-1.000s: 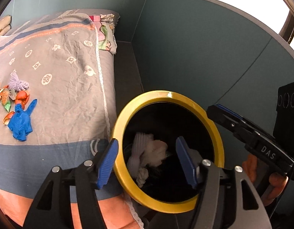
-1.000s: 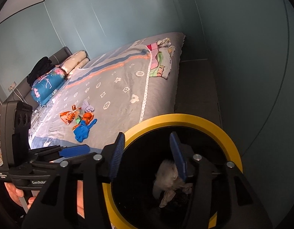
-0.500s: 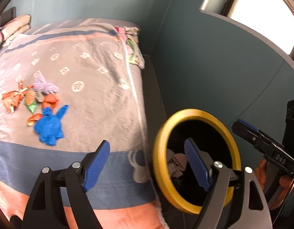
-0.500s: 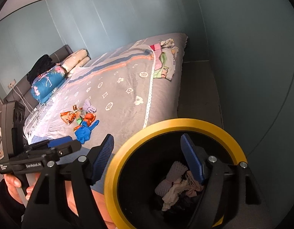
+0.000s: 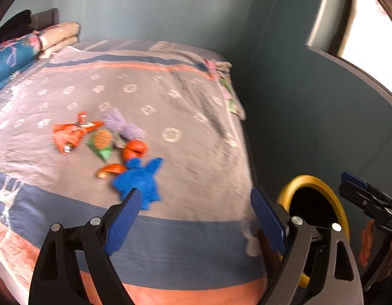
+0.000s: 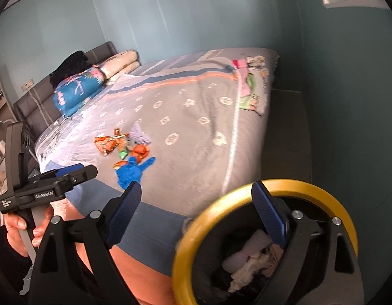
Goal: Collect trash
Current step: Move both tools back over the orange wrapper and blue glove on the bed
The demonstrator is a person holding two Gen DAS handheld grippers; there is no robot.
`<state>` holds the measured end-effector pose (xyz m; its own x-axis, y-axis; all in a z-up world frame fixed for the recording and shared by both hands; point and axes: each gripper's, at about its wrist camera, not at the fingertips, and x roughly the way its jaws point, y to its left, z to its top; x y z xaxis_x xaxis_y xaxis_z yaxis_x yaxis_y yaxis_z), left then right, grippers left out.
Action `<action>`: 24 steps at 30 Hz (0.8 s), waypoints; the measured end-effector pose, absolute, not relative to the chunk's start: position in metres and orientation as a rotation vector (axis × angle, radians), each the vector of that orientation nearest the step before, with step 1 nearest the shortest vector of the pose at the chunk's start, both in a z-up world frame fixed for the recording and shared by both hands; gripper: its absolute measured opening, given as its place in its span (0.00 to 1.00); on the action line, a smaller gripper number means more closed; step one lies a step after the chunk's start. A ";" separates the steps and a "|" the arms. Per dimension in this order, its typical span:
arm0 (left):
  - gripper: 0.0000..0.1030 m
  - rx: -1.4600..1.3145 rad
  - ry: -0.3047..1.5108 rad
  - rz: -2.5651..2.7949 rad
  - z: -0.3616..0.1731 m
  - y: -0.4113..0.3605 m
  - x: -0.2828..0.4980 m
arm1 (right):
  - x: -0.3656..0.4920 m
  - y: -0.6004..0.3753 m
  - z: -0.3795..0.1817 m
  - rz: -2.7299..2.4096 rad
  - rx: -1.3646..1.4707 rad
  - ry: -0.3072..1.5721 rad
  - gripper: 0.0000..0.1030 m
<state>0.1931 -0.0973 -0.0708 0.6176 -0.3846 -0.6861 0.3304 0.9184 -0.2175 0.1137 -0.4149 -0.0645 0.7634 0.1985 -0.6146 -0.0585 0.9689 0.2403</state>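
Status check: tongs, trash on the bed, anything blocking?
Left tongs and right tongs opening, both empty. Blue glove and wrappers on bedspread. Yellow-rimmed bin alongside. No obstruction seen.

Your left gripper (image 5: 194, 222), jaws opening and empty, points at the bedspread (image 5: 170, 106); blue glove (image 5: 140, 180) beside orange wrappers (image 5: 69, 132); yellow-rimmed bin (image 5: 320, 185) right.

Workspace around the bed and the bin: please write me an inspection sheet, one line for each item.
Surface: bedspread, grey with white motifs, wrinkled.
Job's things: blue glove, orange wrappers, green packet, purple tuft clustered on bed; yellow-rimmed bin beside bed, pale crumpled scraps inside.
Clutter: folded cloth at far corner; pillows, dark garment at headboard.
Grippers: left gripper and right gripper opening, nothing between the jaws.
Cables: nothing seen.
Surroundings: teal walls, window.
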 end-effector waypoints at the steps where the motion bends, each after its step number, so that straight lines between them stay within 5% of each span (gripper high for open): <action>1: 0.82 -0.074 0.797 -0.396 -0.070 -0.088 0.196 | 0.119 -0.409 -0.064 0.150 0.212 0.687 0.83; 24: 0.84 -0.127 0.808 -0.092 -0.111 0.065 0.300 | 0.243 -0.258 -0.112 0.390 0.133 0.793 0.90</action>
